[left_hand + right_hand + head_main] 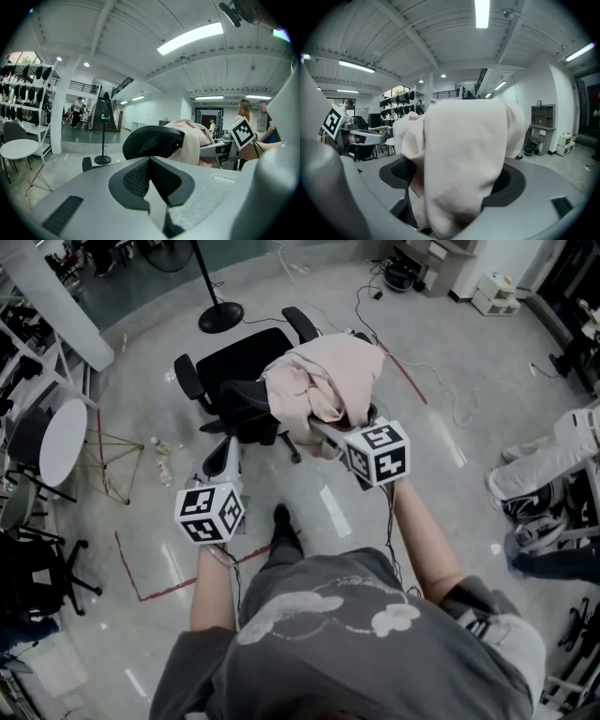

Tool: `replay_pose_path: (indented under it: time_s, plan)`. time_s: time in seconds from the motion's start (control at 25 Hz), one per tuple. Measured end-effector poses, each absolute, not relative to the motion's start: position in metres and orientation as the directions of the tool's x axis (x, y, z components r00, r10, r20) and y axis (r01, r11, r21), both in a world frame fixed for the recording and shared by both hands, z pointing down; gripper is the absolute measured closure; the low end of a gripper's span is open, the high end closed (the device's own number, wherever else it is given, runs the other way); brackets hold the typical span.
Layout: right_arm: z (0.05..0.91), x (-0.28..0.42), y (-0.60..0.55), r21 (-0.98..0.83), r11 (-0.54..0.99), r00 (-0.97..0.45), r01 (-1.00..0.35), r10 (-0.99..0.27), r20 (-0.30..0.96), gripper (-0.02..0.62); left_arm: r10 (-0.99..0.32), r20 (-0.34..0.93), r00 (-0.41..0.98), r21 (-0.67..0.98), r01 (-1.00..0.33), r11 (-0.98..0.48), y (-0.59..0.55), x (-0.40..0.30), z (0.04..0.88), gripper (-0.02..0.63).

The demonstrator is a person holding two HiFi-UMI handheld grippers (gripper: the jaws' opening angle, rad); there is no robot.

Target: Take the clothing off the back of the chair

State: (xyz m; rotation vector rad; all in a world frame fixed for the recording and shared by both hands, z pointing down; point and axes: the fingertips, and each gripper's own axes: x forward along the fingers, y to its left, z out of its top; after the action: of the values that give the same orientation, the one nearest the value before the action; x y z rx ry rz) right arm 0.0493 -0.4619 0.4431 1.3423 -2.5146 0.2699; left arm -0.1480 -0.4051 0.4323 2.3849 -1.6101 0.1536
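The left gripper [225,454] is nearest, held just short of the black office chair [234,362] and not touching it. In the left gripper view its jaws are pressed together with nothing between them.

A little farther on and to the right, the right gripper [328,434] reaches into the cream clothing [323,381]. Its jaws are clamped on a thick fold of the fabric, which fills the middle of the right gripper view.

The clothing lies bunched over the right part of the chair's back, the side of the chair turned towards the person, and hangs down its rear face. At the garment's left edge the chair's dark headrest [152,140] sticks out uncovered.

Beyond the chair's seat, the round base of a standing fan [220,317] rests on the grey floor [450,381]. A round white table [61,442] stands well off to the left.
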Motion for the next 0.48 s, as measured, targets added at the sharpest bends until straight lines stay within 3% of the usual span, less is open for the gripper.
replay_pose_path:
  time_s: [0.08, 0.12, 0.16, 0.36, 0.48]
  plan:
    - [0.439, 0.052, -0.468, -0.031, 0.521, -0.501, -0.853, -0.802, 0.326, 0.178, -0.894, 0.232, 0.383, 0.156, -0.922, -0.354, -0.412, -0.151, 0.432, 0.606]
    - [0.437, 0.054, -0.471, -0.031, 0.503, -0.485, -0.864, -0.813, 0.321, 0.221, -0.894, 0.233, 0.383, 0.157, -0.922, -0.354, -0.415, -0.152, 0.433, 0.605]
    - [0.434, 0.056, -0.474, -0.028, 0.49, -0.473, -0.871, -0.822, 0.317, 0.331, -0.894, 0.234, 0.383, 0.159, -0.922, -0.353, -0.417, -0.154, 0.433, 0.606]
    - [0.432, 0.055, -0.477, -0.026, 0.486, -0.467, -0.874, -0.823, 0.323, 0.427, -0.896, 0.239, 0.375, 0.167, -0.925, -0.342, -0.425, -0.162, 0.437, 0.606]
    - [0.431, 0.064, -0.477, -0.044, 0.466, -0.453, -0.884, -0.83, 0.325, 0.532, -0.898, 0.238, 0.369, 0.171, -0.926, -0.335, -0.425, -0.163, 0.436, 0.606]
